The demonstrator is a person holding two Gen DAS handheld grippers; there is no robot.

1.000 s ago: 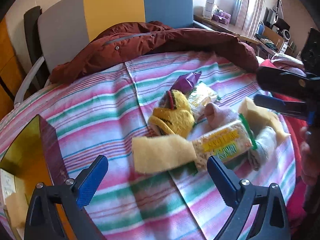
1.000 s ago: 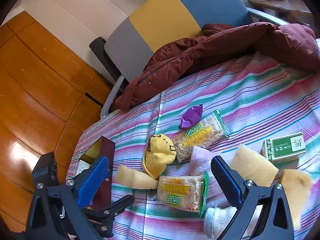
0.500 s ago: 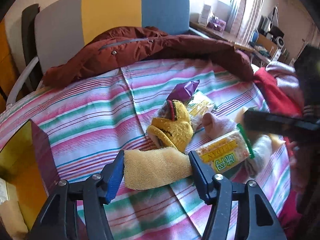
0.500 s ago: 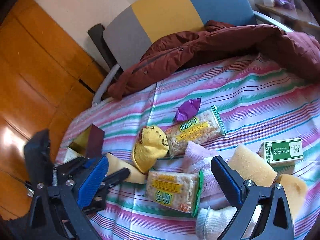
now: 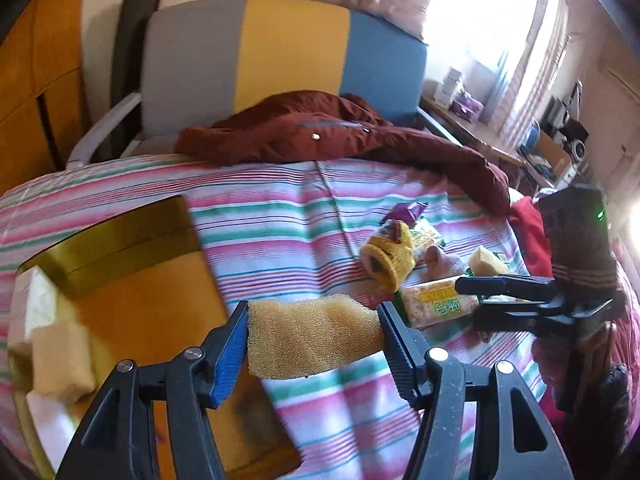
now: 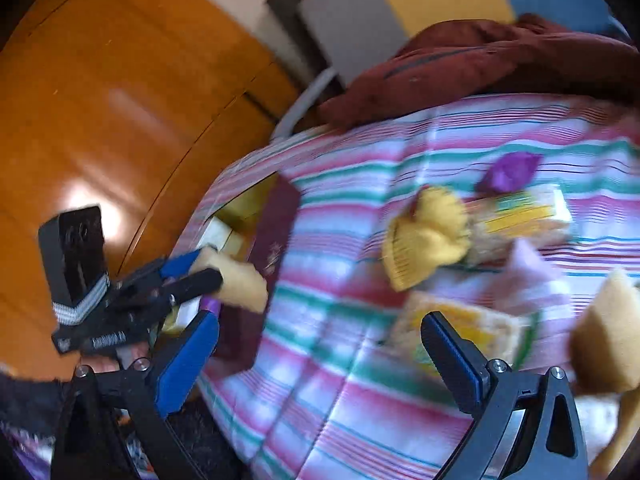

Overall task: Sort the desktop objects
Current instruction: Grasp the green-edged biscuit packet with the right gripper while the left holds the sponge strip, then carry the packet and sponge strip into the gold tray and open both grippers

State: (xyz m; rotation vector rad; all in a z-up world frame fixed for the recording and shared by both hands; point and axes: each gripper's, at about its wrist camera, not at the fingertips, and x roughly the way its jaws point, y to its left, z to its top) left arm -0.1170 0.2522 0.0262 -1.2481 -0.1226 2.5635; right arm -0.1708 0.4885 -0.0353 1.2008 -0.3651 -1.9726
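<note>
My left gripper (image 5: 314, 338) is shut on a yellow sponge (image 5: 310, 340), squeezed between both pads and lifted off the striped cloth (image 5: 280, 224). It hangs at the right edge of an open gold-lined box (image 5: 132, 280) that holds another sponge (image 5: 60, 360). In the right wrist view the left gripper (image 6: 200, 268) carries the sponge (image 6: 240, 284) beside the box (image 6: 272, 240). My right gripper (image 6: 320, 356) stands open and empty above a snack packet (image 6: 464, 328). That packet (image 5: 438, 304), a yellow sock (image 5: 390, 256) and a purple wrapper (image 5: 406, 212) lie in a cluster on the cloth.
A dark red jacket (image 5: 340, 132) lies along the far side of the cloth, in front of a grey, yellow and blue chair (image 5: 280, 52). More sponges (image 6: 604, 340) and a pink cloth (image 6: 532, 268) lie at the right. A wooden wall (image 6: 100, 100) stands on the left.
My left gripper shut on the yellow sponge, lifted it off the cloth and carried it left toward the box. My right gripper rolled and shifted over the snack packet, staying open.
</note>
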